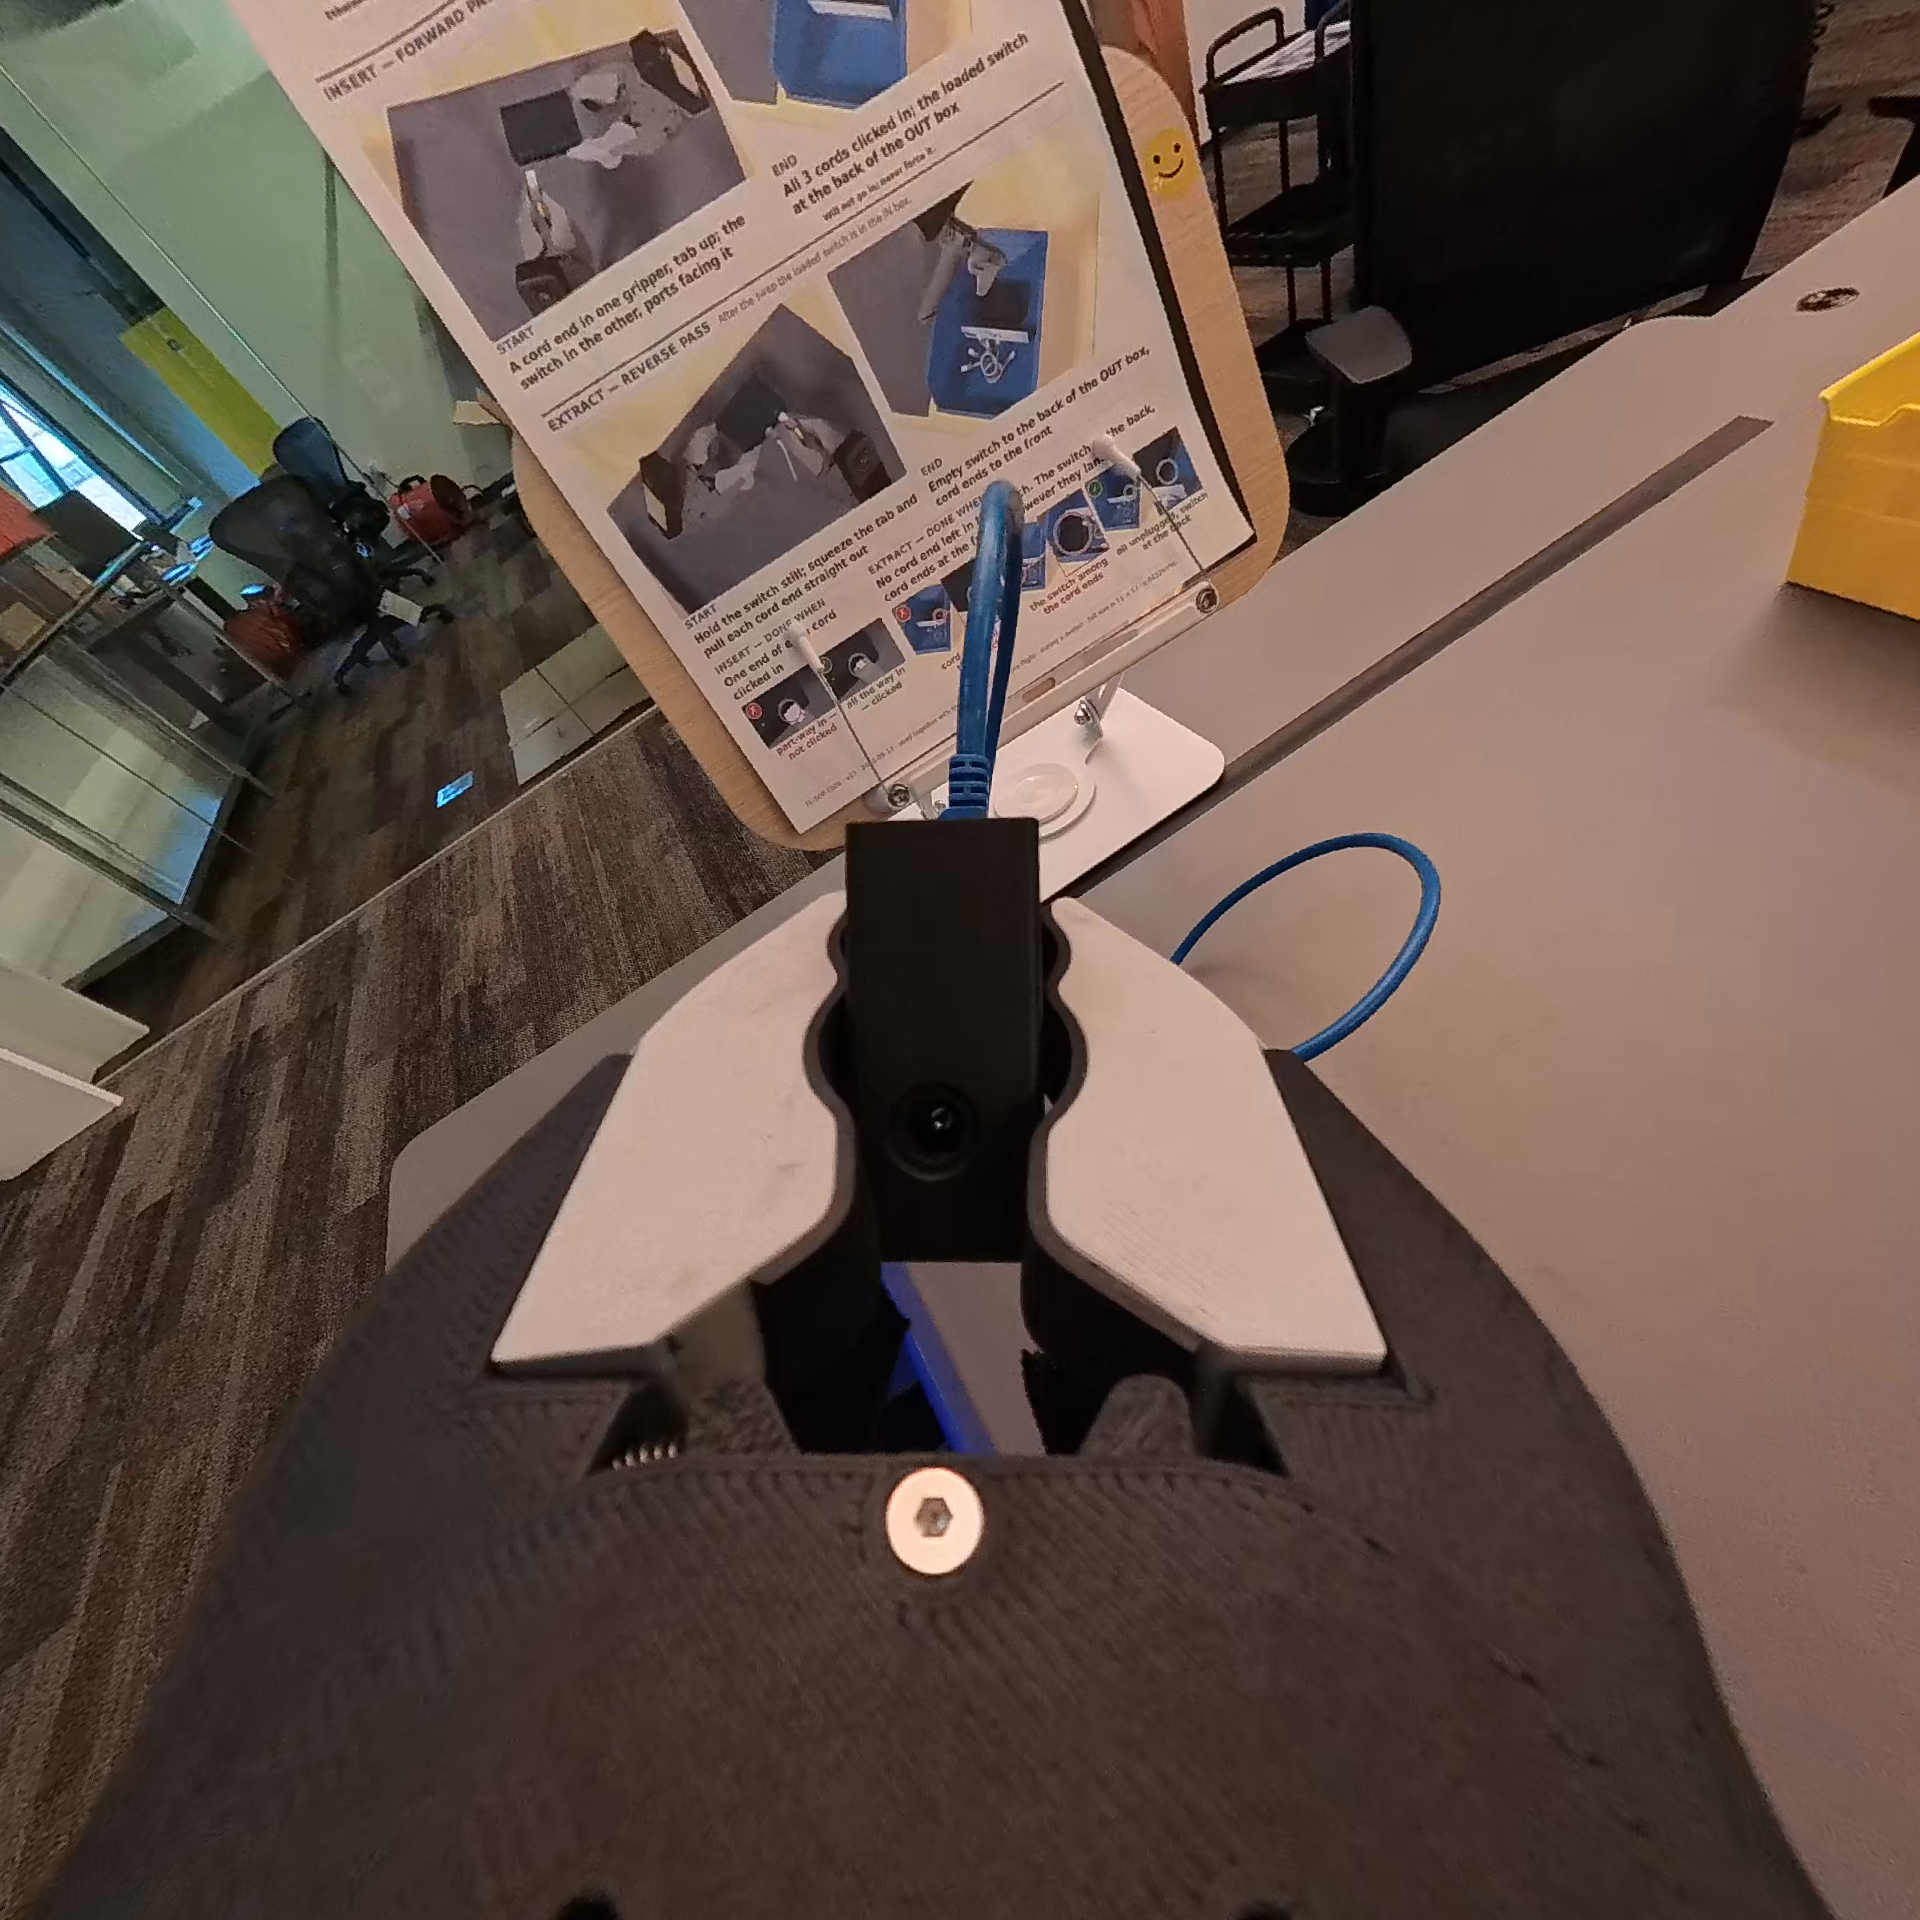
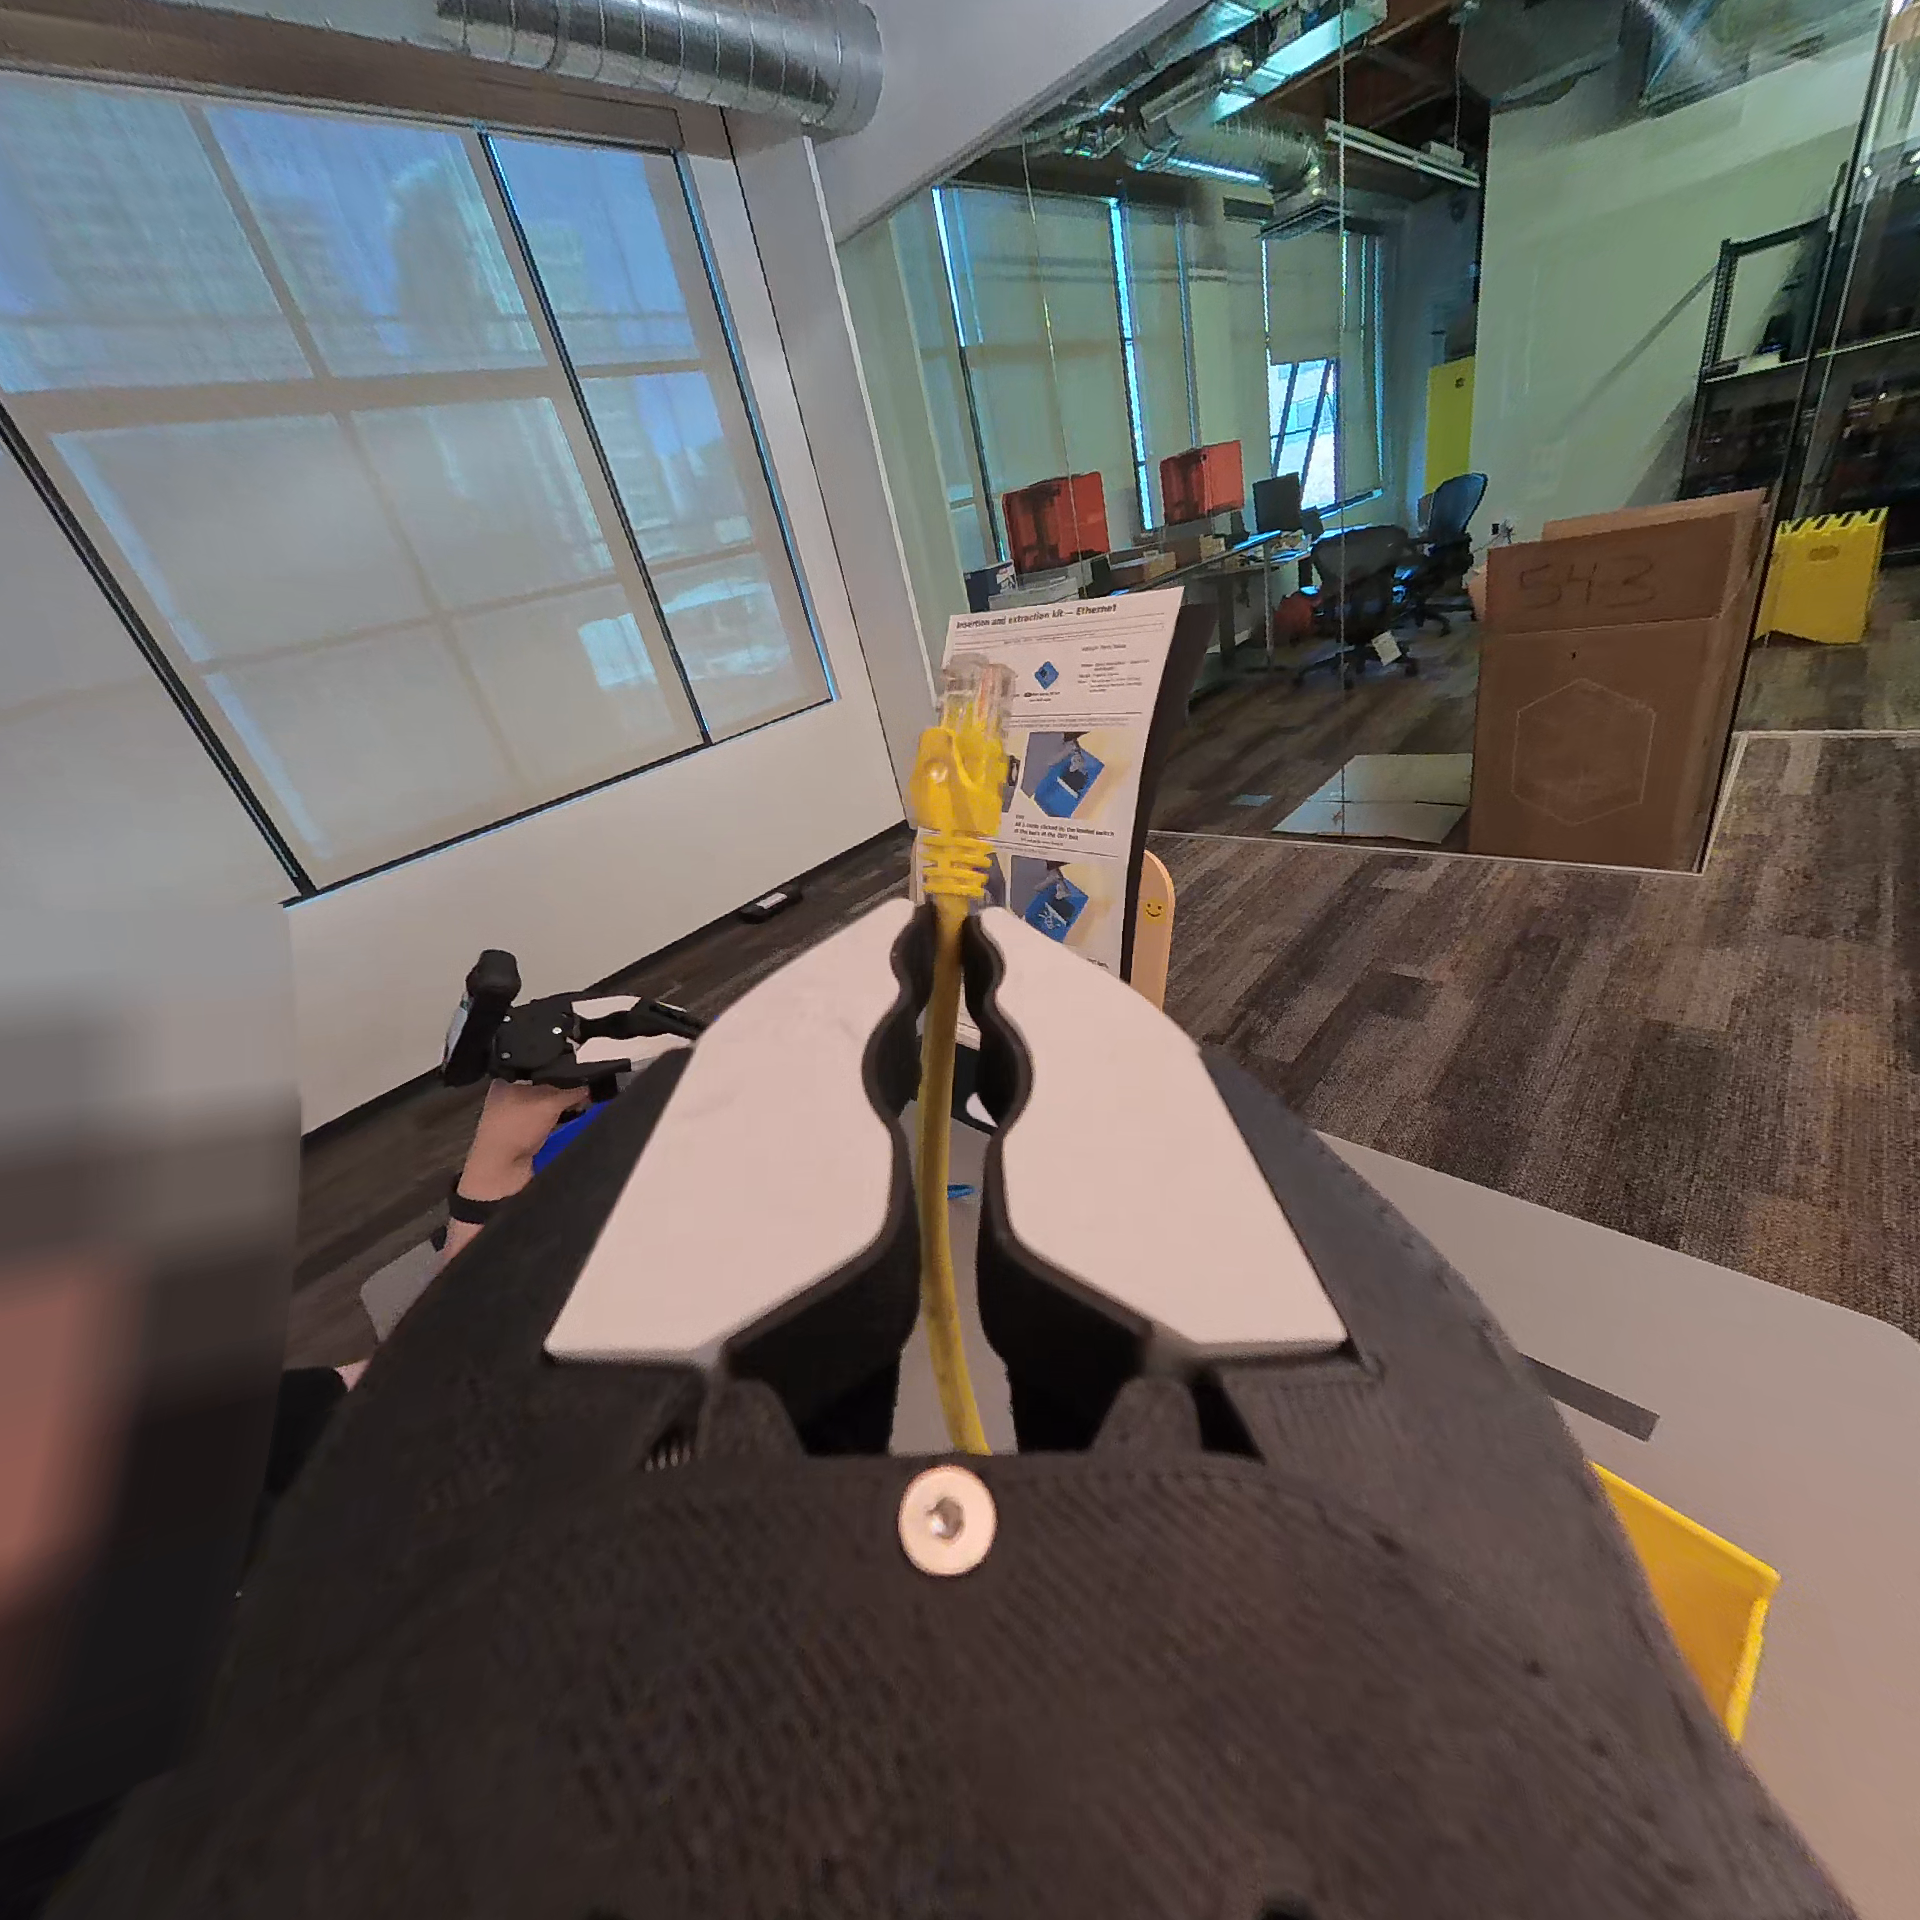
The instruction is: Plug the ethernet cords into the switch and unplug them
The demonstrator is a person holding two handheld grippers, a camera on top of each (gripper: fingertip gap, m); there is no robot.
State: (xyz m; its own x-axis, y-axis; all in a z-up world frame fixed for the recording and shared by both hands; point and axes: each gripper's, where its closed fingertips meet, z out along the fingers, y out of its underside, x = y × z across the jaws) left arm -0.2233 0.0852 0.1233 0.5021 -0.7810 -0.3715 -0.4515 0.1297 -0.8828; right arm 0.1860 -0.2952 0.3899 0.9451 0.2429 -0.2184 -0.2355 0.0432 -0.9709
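Left gripper (image 1: 943, 935) clamped on the black switch (image 1: 943, 1039), held up above the grey table (image 1: 1558, 1039), round socket on the near end facing the camera. Blue ethernet cord (image 1: 987, 623) plugged into the far end of the switch, arching up, then looping down to the right over the table. Behind it, an instruction sheet (image 1: 810, 364) on a wooden stand. Yellow bin (image 1: 1860, 499) at far right.

Right gripper (image 2: 945, 935) pinched shut on the yellow ethernet cord (image 2: 940, 1195), just below its boot, clear plug (image 2: 977, 686) pointing up and away, free of any port. Left gripper also seen low at left, well apart from the yellow plug. Cardboard box (image 2: 1610, 675) on the floor, far right.
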